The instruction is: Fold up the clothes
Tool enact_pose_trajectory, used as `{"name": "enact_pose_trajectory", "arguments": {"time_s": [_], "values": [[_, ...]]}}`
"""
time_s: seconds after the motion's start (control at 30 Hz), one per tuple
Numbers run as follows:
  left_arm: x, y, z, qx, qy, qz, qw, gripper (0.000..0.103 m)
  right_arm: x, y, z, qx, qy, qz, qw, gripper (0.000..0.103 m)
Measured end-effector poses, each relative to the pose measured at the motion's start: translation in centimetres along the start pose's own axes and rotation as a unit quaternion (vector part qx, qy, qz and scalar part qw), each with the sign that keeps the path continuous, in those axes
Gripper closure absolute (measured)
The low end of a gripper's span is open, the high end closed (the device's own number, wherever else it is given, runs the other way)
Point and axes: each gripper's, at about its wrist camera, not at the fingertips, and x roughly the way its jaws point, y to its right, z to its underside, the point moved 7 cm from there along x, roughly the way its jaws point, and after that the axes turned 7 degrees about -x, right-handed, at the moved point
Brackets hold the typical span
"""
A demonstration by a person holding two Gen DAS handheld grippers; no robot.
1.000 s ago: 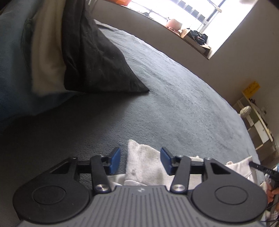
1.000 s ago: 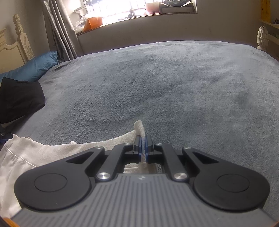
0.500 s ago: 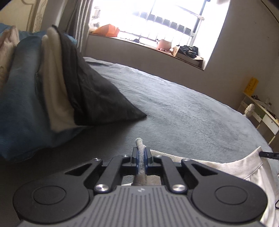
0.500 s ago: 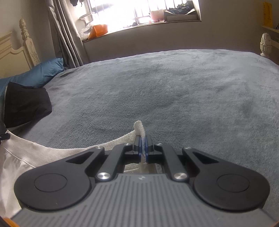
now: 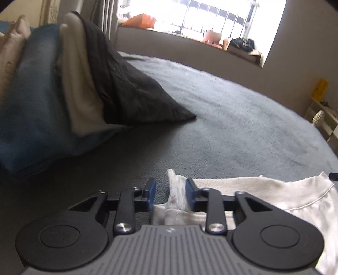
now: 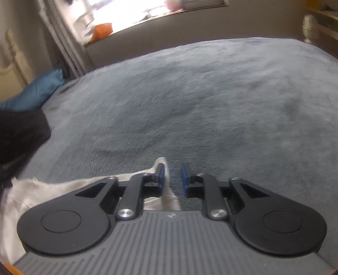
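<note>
Left wrist view: the left gripper [image 5: 170, 191] hangs low over a bed covered by a grey blanket [image 5: 243, 127]. Its jaws have just been opening and now stand apart, with a bunched corner of a white garment [image 5: 264, 190] standing between them; the cloth leans against the right-hand blue pad while the left-hand pad is clear of it. The rest of the garment lies flat on the blanket, spreading away to the right. To the left a stack of folded clothes [image 5: 63, 84] rests on the bed, in blue, cream and black layers. A bright window [image 5: 211, 17] fills the far wall. Right wrist view: the right gripper [image 6: 172, 176] is also low over the blanket [image 6: 211, 105], its jaws just parted. Another corner of the white garment [image 6: 52, 186] sits between them, touching only the left-hand pad, and the cloth trails off to the left.
</note>
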Motion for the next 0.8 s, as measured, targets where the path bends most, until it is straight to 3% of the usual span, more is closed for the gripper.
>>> {"name": "enact_pose_trajectory", "arguments": {"time_s": [0.03,0.17,0.37,0.63,0.8], "values": [[-0.7,-0.1,-0.1,0.000,0.006,0.001,1.0000,0.056,-1.0,0.7,-0.1,0.016,0.007,0.004,1.000,0.077],[-3.9,-0.5,0.3,-0.006,0.000,0.017,0.9998,0.052,-5.2,3.2,0.8,0.075,0.009,0.005,0.997,0.074],[-9.3,-1.6,3.2,-0.040,-0.038,0.049,0.9973,0.037,-10.8,5.5,6.2,0.150,-0.050,-0.009,0.987,0.061],[-13.3,-4.4,7.7,-0.111,-0.113,0.060,0.9855,0.037,-14.4,4.6,15.4,0.254,-0.147,-0.070,0.953,0.057],[-15.2,-6.3,9.9,-0.190,-0.146,0.086,0.9669,0.037,-15.9,4.1,19.4,0.318,-0.181,-0.062,0.929,0.055]]}}
